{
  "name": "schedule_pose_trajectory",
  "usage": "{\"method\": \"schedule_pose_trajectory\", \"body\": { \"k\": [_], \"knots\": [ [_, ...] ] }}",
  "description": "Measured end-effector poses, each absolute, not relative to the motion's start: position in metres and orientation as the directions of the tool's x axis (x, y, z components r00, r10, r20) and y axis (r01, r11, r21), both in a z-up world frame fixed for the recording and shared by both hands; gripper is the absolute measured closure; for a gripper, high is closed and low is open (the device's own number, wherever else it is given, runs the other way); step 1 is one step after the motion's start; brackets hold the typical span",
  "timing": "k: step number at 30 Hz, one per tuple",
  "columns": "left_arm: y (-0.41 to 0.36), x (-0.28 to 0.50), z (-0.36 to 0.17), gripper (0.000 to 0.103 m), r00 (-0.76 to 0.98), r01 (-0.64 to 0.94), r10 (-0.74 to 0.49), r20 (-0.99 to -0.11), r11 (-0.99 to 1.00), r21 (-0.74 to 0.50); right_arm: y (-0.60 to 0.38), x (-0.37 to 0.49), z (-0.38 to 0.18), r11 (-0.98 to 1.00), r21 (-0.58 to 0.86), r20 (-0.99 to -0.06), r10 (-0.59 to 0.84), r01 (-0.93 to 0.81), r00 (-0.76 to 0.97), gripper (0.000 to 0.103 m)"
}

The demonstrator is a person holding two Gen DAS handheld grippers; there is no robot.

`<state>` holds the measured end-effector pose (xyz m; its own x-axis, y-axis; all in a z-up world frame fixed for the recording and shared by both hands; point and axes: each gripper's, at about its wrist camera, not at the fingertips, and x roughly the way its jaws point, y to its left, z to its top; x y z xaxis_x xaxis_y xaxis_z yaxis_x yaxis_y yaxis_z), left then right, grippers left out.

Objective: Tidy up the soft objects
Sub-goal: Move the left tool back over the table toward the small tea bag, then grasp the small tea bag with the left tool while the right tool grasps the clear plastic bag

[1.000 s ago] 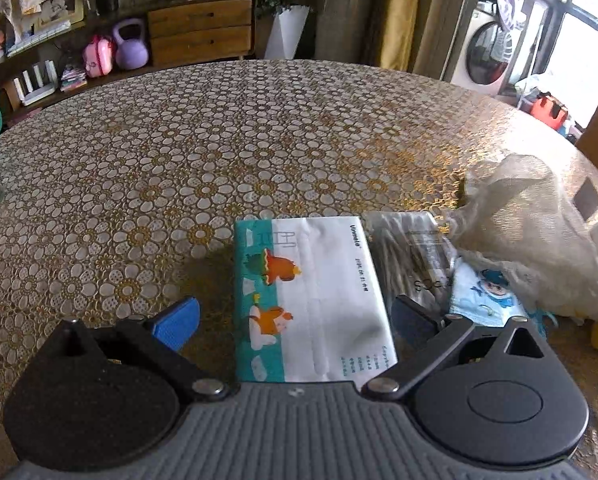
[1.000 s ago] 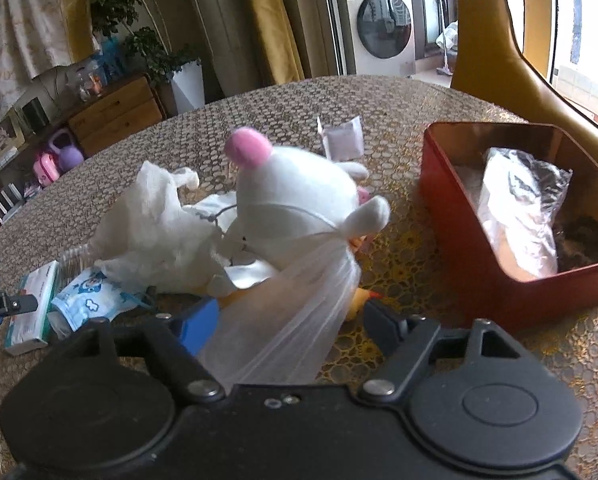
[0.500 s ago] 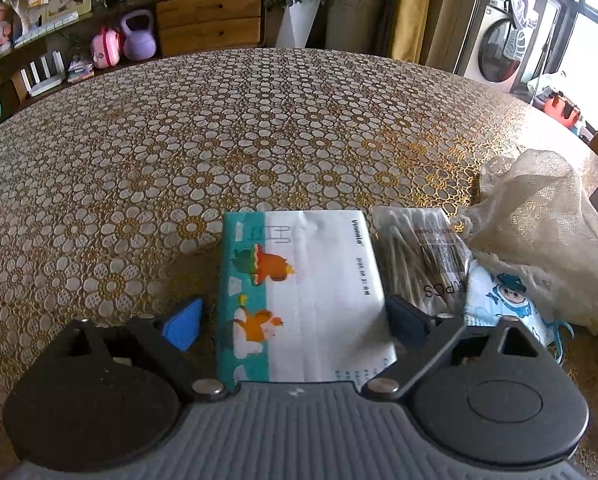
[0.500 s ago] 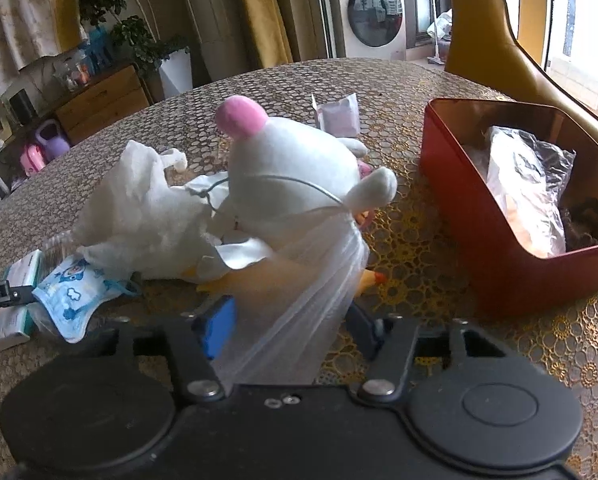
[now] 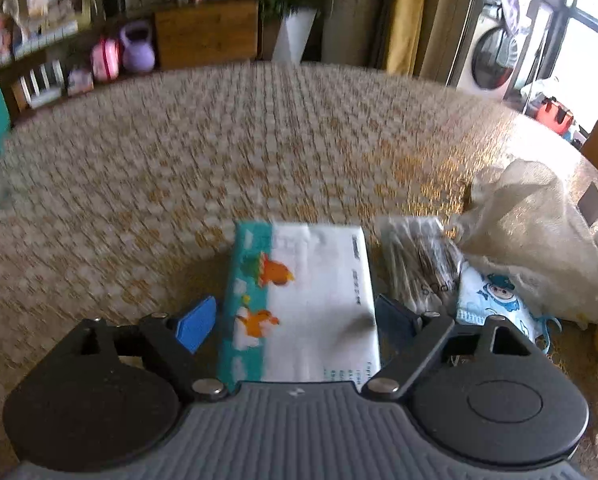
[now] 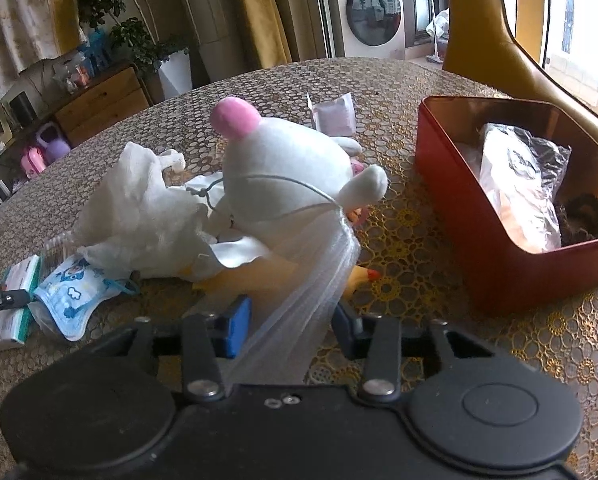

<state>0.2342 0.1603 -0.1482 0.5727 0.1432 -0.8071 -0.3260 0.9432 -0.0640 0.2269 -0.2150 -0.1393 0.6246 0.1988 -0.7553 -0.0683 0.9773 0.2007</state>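
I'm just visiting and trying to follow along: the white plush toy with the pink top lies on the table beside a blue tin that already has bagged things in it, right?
Nearly. The tin is red, not blue, as the right wrist view shows. The white plush toy does lie on the table beside it, and the tin does hold bagged things.

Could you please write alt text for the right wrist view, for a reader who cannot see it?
The right gripper closes around a sheer mesh bag trailing from a white plush toy; a red tin sits to its right.
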Motion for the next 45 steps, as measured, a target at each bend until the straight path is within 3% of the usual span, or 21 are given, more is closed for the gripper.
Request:
{"method": "schedule_pose_trajectory", "body": {
  "k": [5, 11, 15, 23, 24, 26, 30, 32, 36, 43, 45],
  "knots": [
    [0.161, 0.215, -0.128, 0.014, 0.638, -0.290, 0.172, -0.750, 0.957, -0.027, -0.217, 0.228, -0.140, 0.974, 0.213, -0.754, 0.213, -0.076, 0.621, 0.059],
    [0.120, 0.203, -0.110, 0.013, 0.698, -0.116, 0.049, -0.715, 0.992, -0.045, -0.217, 0.228, -0.141, 0.973, 0.217, -0.756, 0.217, -0.076, 0.618, 0.059],
    [0.084, 0.206, -0.113, 0.013, 0.685, -0.004, -0.024, -0.729, 0.999, -0.036, -0.217, 0.229, -0.141, 0.973, 0.216, -0.758, 0.218, -0.079, 0.615, 0.059],
    [0.067, 0.207, -0.145, 0.015, 0.648, 0.032, -0.047, -0.760, 0.999, -0.034, -0.218, 0.228, -0.142, 0.974, 0.210, -0.762, 0.220, -0.088, 0.609, 0.059],
    [0.066, 0.206, -0.147, 0.018, 0.646, 0.030, -0.045, -0.762, 0.999, -0.034, -0.218, 0.228, -0.142, 0.974, 0.207, -0.762, 0.219, -0.092, 0.609, 0.059],
    [0.069, 0.209, -0.151, 0.039, 0.645, 0.021, -0.040, -0.763, 0.999, -0.035, -0.217, 0.227, -0.142, 0.974, 0.203, -0.763, 0.219, -0.097, 0.608, 0.059],
    [0.072, 0.210, -0.155, 0.046, 0.634, 0.012, -0.053, -0.772, 0.998, -0.058, -0.217, 0.226, -0.141, 0.975, 0.198, -0.763, 0.215, -0.097, 0.609, 0.063],
    [0.071, 0.209, -0.155, 0.064, 0.637, 0.013, -0.053, -0.769, 0.998, -0.058, -0.218, 0.225, -0.141, 0.975, 0.198, -0.763, 0.216, -0.098, 0.609, 0.065],
    [0.068, 0.206, -0.153, 0.072, 0.639, 0.024, -0.066, -0.766, 0.998, -0.066, -0.220, 0.222, -0.138, 0.976, 0.189, -0.758, 0.214, -0.105, 0.616, 0.076],
    [0.068, 0.205, -0.147, 0.095, 0.639, 0.005, -0.053, -0.767, 0.998, -0.065, -0.226, 0.211, -0.129, 0.980, 0.160, -0.729, 0.200, -0.122, 0.654, 0.094],
    [0.067, 0.203, -0.144, 0.096, 0.645, 0.005, -0.042, -0.763, 0.999, -0.051, -0.229, 0.207, -0.126, 0.979, 0.158, -0.718, 0.203, -0.128, 0.666, 0.097]
  ]
}}
